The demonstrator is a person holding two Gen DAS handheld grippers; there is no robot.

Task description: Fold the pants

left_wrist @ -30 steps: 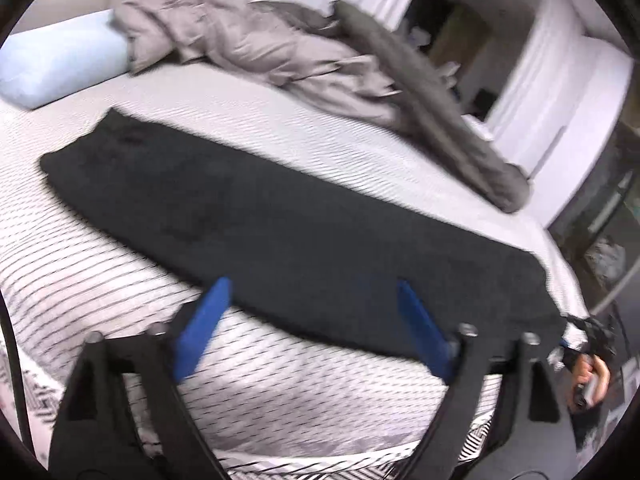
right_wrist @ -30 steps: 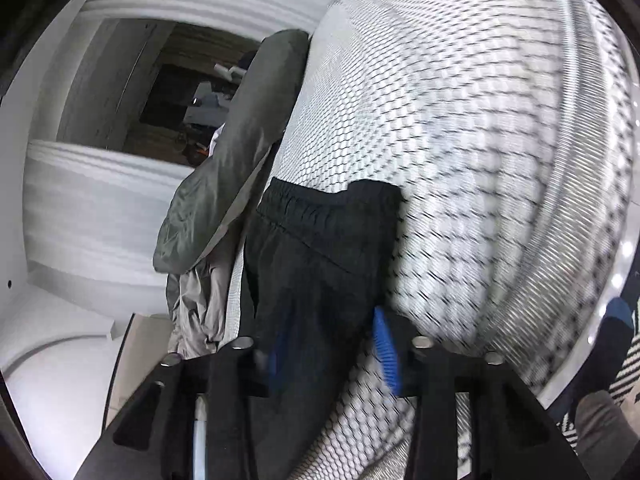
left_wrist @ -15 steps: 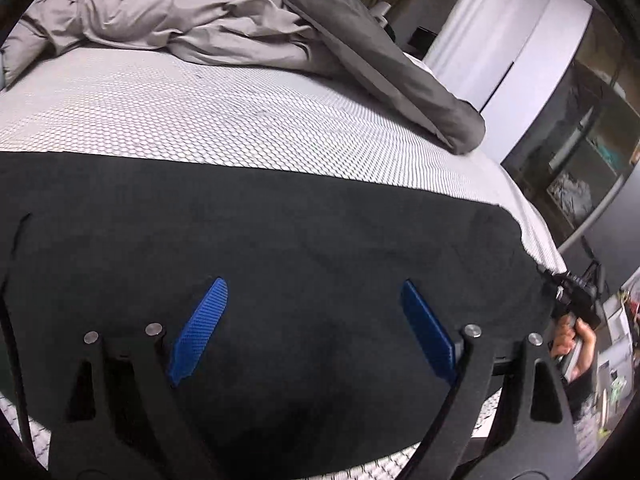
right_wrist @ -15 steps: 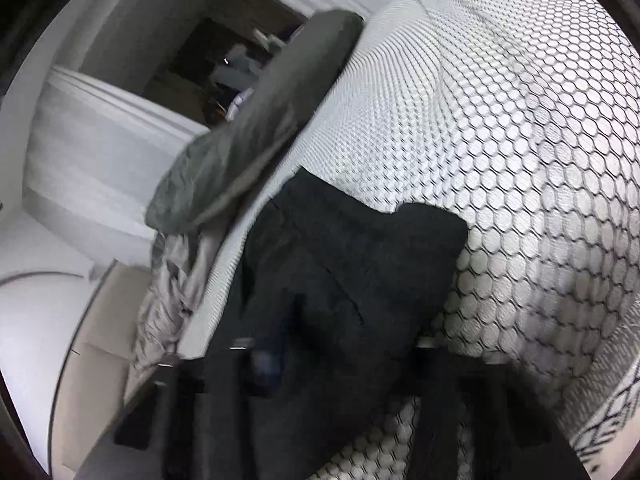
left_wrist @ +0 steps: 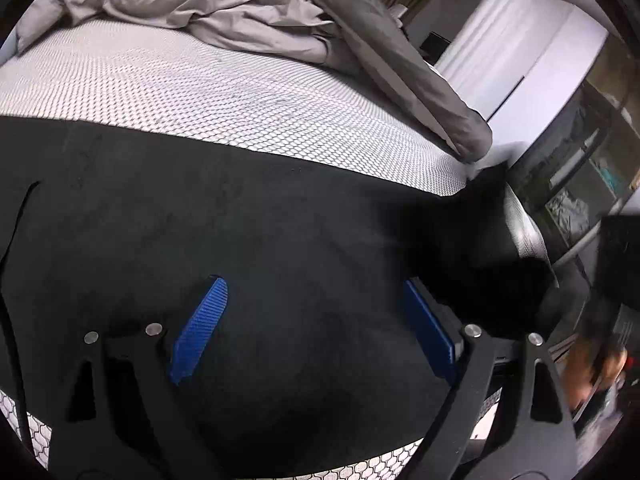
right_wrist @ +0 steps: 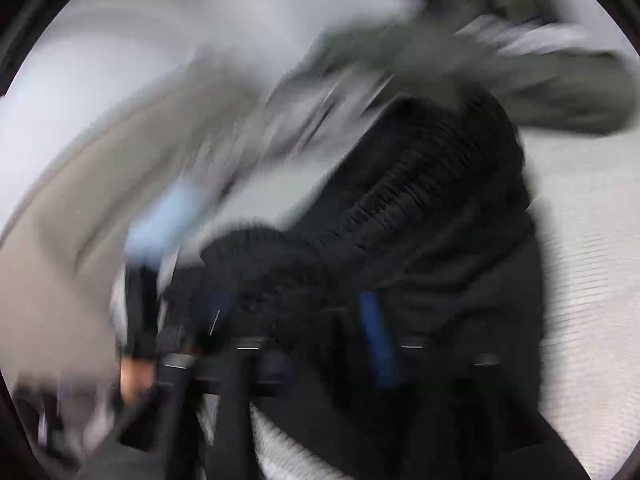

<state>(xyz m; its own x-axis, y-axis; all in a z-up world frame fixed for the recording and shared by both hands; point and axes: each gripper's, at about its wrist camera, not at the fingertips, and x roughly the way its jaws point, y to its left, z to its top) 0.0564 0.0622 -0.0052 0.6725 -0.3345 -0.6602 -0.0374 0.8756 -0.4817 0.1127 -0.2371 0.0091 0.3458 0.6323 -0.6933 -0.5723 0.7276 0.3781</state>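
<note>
The black pants [left_wrist: 256, 248] lay spread across the honeycomb-patterned mattress [left_wrist: 224, 92], showing no readable label. The left gripper [left_wrist: 316, 324] hovered wide open just above them, holding nothing. The right gripper [right_wrist: 300, 320], blurred, pinched the bunched ribbed waistband [right_wrist: 420, 184]. A grey duvet [left_wrist: 288, 28] lay behind.

Black-framed tongs [left_wrist: 314, 322], ribbed blue pads [left_wrist: 200, 330].

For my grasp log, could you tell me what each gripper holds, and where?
The right gripper grips the black pants at the ribbed waistband end; the left gripper is open, holding nothing.
</note>
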